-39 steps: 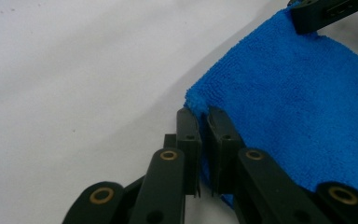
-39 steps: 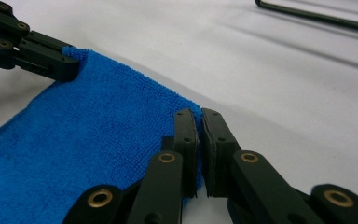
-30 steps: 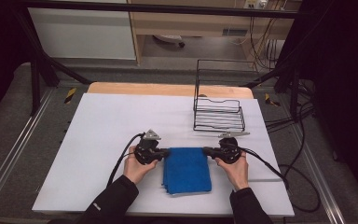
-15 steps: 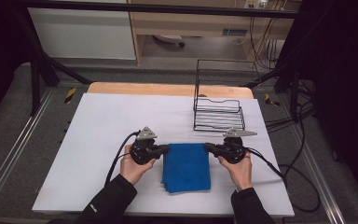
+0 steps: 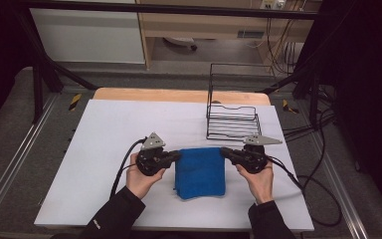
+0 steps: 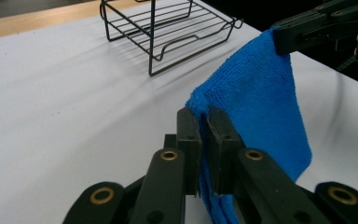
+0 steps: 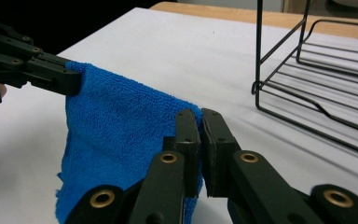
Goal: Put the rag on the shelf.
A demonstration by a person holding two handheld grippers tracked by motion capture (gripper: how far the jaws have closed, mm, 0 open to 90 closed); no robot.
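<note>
We find a blue cloth [image 5: 200, 172] on the near middle of the white counter [image 5: 104, 129], its far edge lifted and its near part trailing down toward the surface. Our left gripper [image 5: 178, 156] has its fingers [image 6: 189, 135] clenched on the cloth's far left corner; our right gripper [image 5: 224, 152] has its fingers [image 7: 186, 133] clenched on the far right corner, so the raised edge spans between the two. In both gripper views the cloth hangs from that edge in folded layers. A black wire rack [image 5: 232, 117] stands on the counter beyond the right gripper, apart from the cloth.
</note>
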